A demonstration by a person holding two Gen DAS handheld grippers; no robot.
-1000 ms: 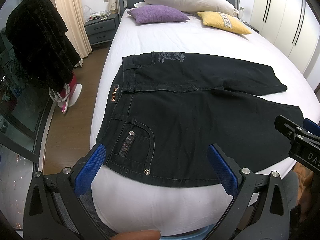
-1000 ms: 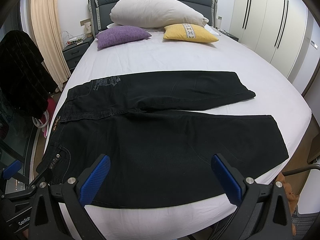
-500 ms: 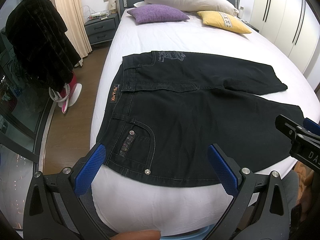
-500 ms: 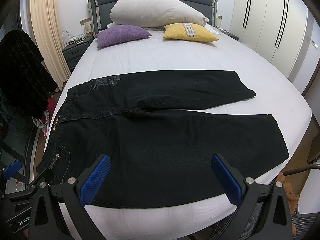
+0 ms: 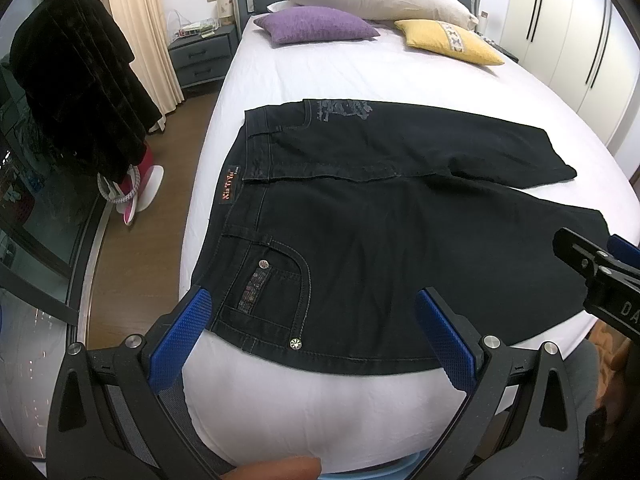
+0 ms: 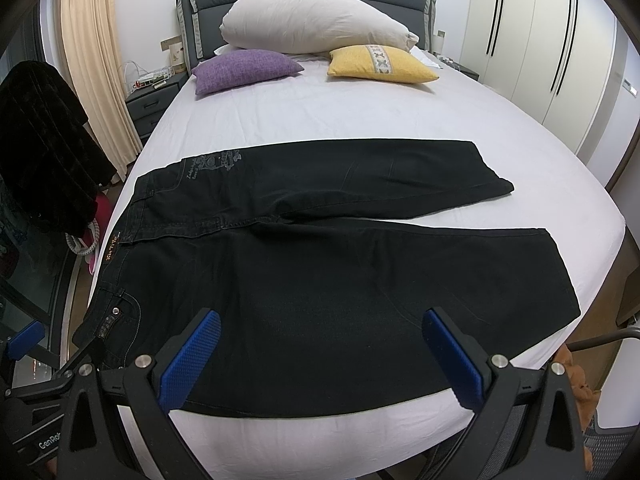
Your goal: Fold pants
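Black jeans (image 5: 380, 232) lie flat across the white bed (image 5: 340, 68), waistband to the left, both legs pointing right and slightly spread. They also show in the right wrist view (image 6: 320, 280). My left gripper (image 5: 316, 316) is open and empty, hovering above the near edge by the back pocket (image 5: 276, 284). My right gripper (image 6: 320, 336) is open and empty above the near leg. The right gripper's tip also shows in the left wrist view (image 5: 592, 268).
Purple pillow (image 6: 244, 68), yellow pillow (image 6: 380, 64) and a large white pillow (image 6: 316, 24) lie at the headboard. A dark coat (image 5: 80, 92) hangs left of the bed. A nightstand (image 5: 200, 56) stands by the curtain. Wardrobe doors (image 6: 540, 40) line the right wall.
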